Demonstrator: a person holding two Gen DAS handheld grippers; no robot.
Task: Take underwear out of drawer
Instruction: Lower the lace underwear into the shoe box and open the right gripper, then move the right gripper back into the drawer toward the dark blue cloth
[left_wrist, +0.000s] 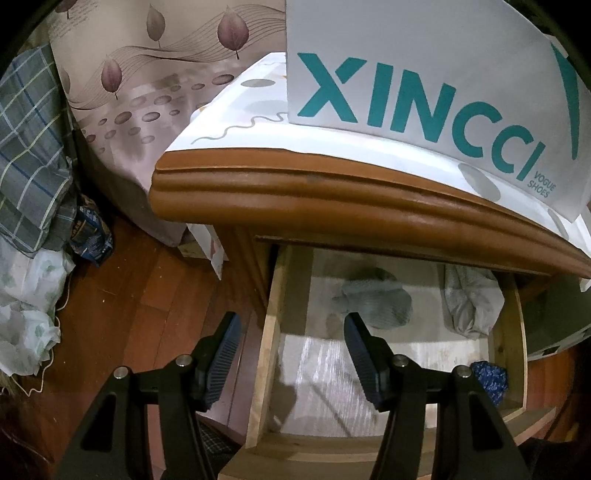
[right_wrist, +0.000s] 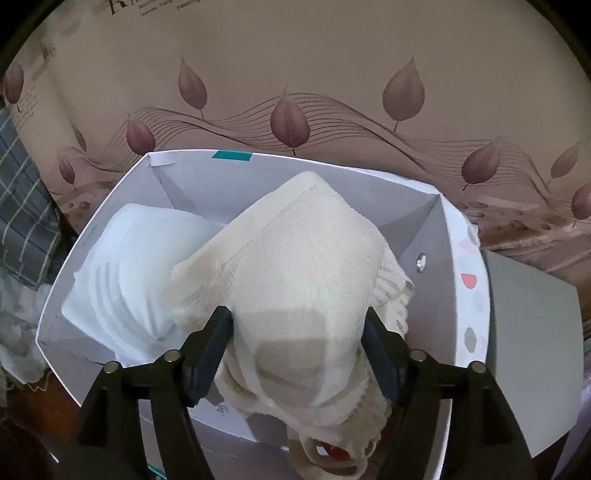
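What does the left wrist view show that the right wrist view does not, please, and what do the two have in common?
Only the left wrist view shows the open drawer under the wooden cabinet top, with a pale green garment, a whitish one and a blue patterned one inside, and the left hand-held gripper open and empty.

Only the right wrist view shows inside the white box: a cream garment between the right hand-held gripper pads, and a white garment.

Both show the leaf-patterned fabric and the box itself.
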